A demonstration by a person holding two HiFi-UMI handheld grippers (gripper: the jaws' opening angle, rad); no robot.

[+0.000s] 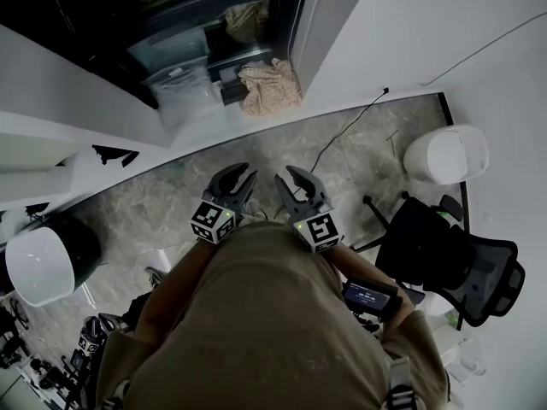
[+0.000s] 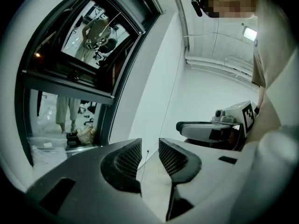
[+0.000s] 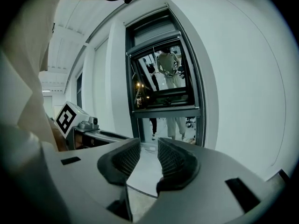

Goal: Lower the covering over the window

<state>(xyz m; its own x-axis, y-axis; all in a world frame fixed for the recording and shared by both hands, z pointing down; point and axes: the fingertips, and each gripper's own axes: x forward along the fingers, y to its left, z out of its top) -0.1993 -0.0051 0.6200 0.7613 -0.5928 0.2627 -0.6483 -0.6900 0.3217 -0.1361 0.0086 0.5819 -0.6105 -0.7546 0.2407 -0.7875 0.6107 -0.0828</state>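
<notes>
The window [image 1: 214, 24] is set in the white wall ahead, its dark-framed glass bare and reflecting the room. In the left gripper view the window [image 2: 88, 45] lies up and to the left; in the right gripper view the window [image 3: 161, 73] is straight ahead. I see no blind or cord clearly. My left gripper [image 1: 239, 178] and right gripper [image 1: 289, 178] are held side by side in front of the person's chest, over the floor and well short of the wall. The left gripper [image 2: 149, 153] is open and empty, and so is the right gripper [image 3: 148, 155].
A black office chair [image 1: 444, 254] stands at the right, with a white rounded bin [image 1: 444, 154] beyond it. A black cable [image 1: 342, 135] runs from the wall across the grey floor. A beige cloth bundle [image 1: 269, 84] and a clear plastic box [image 1: 179, 92] sit at the window's foot.
</notes>
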